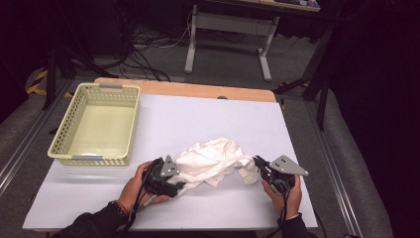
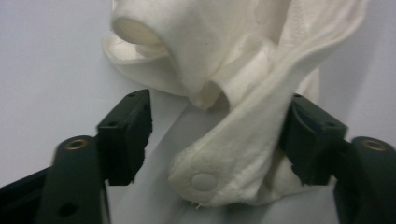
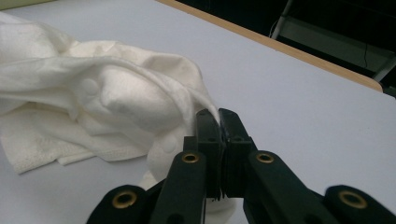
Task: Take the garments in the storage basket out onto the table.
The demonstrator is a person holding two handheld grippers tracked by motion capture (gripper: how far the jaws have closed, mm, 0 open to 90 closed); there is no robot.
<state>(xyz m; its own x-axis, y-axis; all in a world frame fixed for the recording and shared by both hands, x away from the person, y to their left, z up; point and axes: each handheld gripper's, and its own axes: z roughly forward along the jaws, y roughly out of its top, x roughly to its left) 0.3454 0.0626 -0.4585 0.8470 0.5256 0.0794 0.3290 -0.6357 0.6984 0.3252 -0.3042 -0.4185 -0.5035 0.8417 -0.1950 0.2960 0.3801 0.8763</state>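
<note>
1. one white garment, crumpled in a heap near the front edge of the table, roughly mid-width. looks like a baby piece with snap buttons, though it's too bunched up to be sure.
2. two grippers, one at each end of the heap.
3. left gripper has its jaws apart with a snap-button strip of the garment lying between them. the cloth touches the right-hand pad in its own view, the other pad stands clear of it, so no real pinch.
4. right gripper is clamped tight on a thin edge of the garment, at the heap's right end.
5. one pale yellow basket near the table's far left corner, well apart from the cloth.
</note>
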